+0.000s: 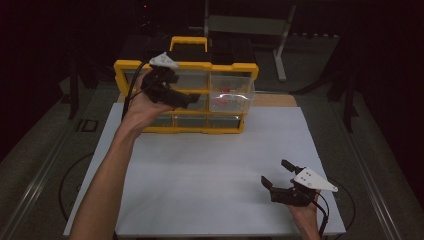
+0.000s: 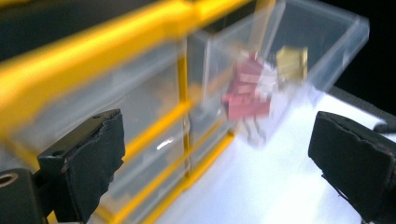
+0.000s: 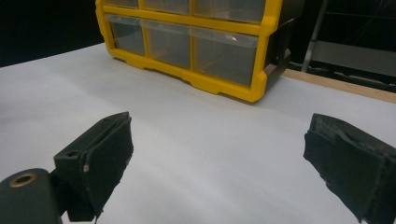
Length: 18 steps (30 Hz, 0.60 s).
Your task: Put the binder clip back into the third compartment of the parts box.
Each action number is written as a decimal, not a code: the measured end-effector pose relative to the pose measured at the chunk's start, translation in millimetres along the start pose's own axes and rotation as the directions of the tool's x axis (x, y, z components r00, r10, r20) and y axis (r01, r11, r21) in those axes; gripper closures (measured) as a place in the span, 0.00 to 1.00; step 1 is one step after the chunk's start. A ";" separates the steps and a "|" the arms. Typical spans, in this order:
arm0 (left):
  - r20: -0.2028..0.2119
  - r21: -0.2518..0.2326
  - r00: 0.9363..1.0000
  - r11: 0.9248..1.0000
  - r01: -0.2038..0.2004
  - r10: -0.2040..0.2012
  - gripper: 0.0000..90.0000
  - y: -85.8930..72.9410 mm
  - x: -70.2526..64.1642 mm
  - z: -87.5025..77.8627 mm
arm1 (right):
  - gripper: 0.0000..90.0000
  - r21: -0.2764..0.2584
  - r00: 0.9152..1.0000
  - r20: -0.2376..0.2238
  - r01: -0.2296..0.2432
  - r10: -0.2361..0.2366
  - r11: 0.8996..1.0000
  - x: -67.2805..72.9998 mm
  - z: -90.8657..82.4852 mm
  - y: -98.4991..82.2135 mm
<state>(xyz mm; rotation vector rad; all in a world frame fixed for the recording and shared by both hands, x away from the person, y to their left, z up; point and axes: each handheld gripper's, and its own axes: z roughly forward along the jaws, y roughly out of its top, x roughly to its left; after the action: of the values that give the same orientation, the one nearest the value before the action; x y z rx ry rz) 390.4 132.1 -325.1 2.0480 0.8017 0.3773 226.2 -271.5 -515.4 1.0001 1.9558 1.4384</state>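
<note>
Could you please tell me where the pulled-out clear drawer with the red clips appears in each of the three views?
High view: the clear drawer juts from the yellow organizer's right column, right of the left gripper.
Left gripper view: upper right, red clips inside, beyond the open jaws.
Right gripper view: I cannot pick it out.
Shared landmark: the yellow organizer frame.

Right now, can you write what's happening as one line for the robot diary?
left tongs: open, empty, at yellow drawer cabinet | clear drawer: pulled out, red clips inside | right tongs: open, empty, over white table
</note>
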 end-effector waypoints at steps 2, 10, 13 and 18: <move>-0.006 -0.002 1.000 1.000 -0.002 0.002 0.05 -14.8 0.2 -4.2 | 0.08 0.000 1.000 -0.002 0.001 -0.001 1.000 0.4 0.2 0.1; -0.070 -0.020 0.998 1.000 -0.009 0.008 0.04 -73.3 -1.5 -20.5 | 0.08 0.005 1.000 -0.011 0.003 -0.003 1.000 2.8 2.1 0.1; -0.076 -0.026 0.997 1.000 -0.009 0.007 0.03 -89.7 -2.3 -24.6 | 0.08 0.004 1.000 -0.012 0.004 -0.004 1.000 3.1 2.4 0.0; -0.114 -0.053 0.993 0.999 0.014 -0.020 0.01 -139.4 -8.4 -34.2 | 0.08 0.003 1.000 -0.014 0.009 -0.009 1.000 3.5 2.9 -0.4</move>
<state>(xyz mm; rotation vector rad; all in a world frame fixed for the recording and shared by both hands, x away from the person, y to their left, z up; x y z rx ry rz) 310.4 204.4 -420.1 1.9842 0.8690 0.5042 226.1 -267.2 -516.7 0.9841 1.9708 1.4421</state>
